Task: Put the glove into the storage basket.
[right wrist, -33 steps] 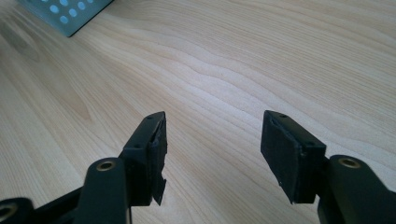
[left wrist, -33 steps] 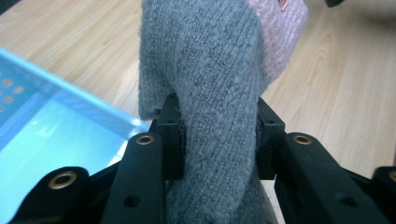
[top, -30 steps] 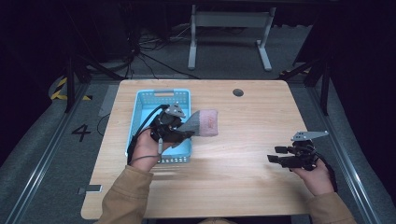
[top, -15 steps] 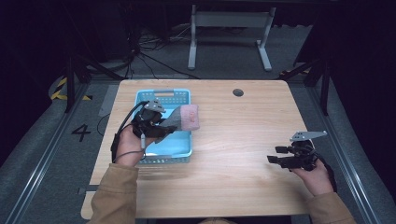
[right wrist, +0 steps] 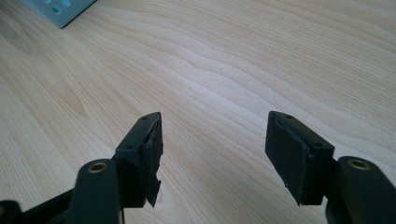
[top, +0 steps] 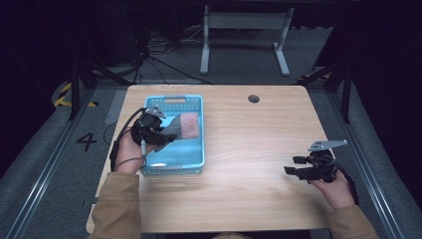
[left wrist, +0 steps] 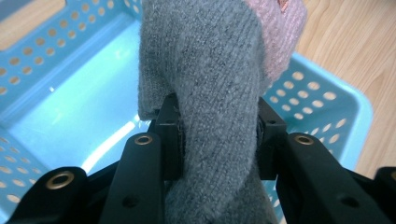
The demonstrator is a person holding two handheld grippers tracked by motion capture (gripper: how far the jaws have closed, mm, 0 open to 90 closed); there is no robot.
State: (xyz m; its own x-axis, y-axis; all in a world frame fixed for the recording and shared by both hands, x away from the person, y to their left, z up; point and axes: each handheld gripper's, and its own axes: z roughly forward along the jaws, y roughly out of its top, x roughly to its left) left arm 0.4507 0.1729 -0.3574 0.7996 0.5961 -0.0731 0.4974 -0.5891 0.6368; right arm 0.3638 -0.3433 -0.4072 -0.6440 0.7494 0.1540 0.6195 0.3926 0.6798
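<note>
My left gripper (top: 158,133) holds a grey and pink knitted sock (left wrist: 219,93) firmly between its fingers (left wrist: 170,140), over the blue basket (top: 195,160), which stands at about nine o'clock on the bench (top: 259,199). The pink end (top: 190,124) hangs near the basket wall at three o'clock. I think this is the risk: if I let go now, the pink end may fall on the rim and the sock may slide out onto the bench. The soft wool may also catch on my pads. My right gripper (top: 294,167) rests at four o'clock, its fingers (right wrist: 144,154) wide and empty; they have just been opening.
</note>
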